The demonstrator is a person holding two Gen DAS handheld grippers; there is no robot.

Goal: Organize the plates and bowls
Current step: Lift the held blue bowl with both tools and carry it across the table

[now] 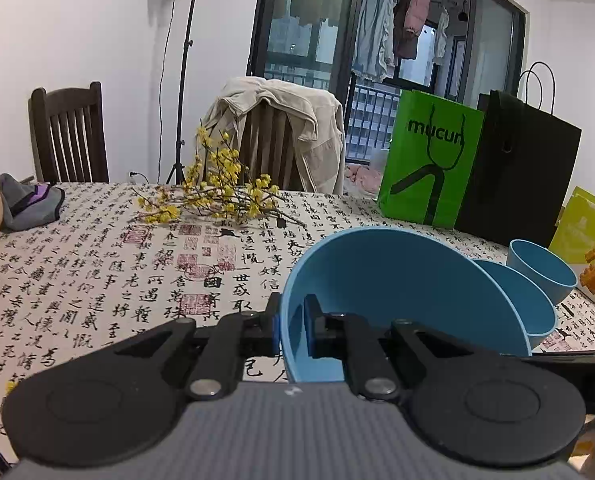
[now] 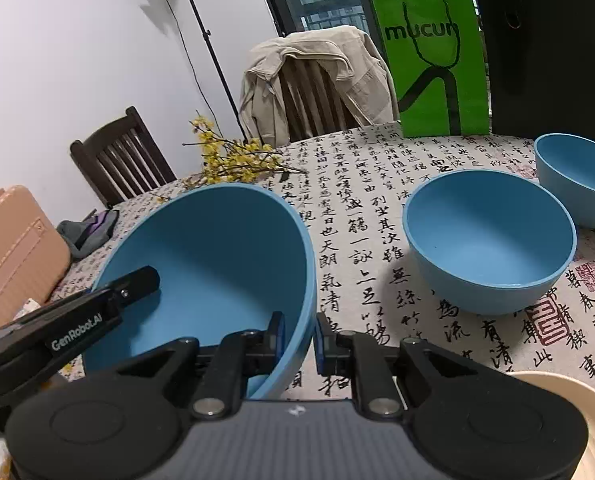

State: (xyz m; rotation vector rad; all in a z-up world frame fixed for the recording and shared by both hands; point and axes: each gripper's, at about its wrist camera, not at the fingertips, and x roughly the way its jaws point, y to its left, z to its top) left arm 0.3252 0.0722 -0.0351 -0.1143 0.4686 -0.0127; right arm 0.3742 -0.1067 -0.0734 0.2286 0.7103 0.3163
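A large blue bowl point(image 1: 397, 292) is held tilted above the calligraphy-print table, gripped on two sides of its rim. My left gripper point(image 1: 292, 326) is shut on its near-left rim, one finger inside and one outside. In the right wrist view my right gripper point(image 2: 300, 340) is shut on the right rim of the same large bowl point(image 2: 217, 264); the left gripper's finger point(image 2: 137, 280) reaches into it from the left. A medium blue bowl point(image 2: 489, 240) and a small blue bowl point(image 2: 577, 180) stand upright on the table to the right; they also show in the left wrist view, medium point(image 1: 517, 300) and small point(image 1: 541, 266).
A cream plate rim point(image 2: 569, 408) lies at the lower right. Yellow flower branches point(image 1: 217, 192), a green bag point(image 1: 429, 160) and a black bag point(image 1: 517, 168) stand at the table's far side. A pink case point(image 2: 13, 248) and grey cloth point(image 2: 89, 228) lie left. Chairs stand behind.
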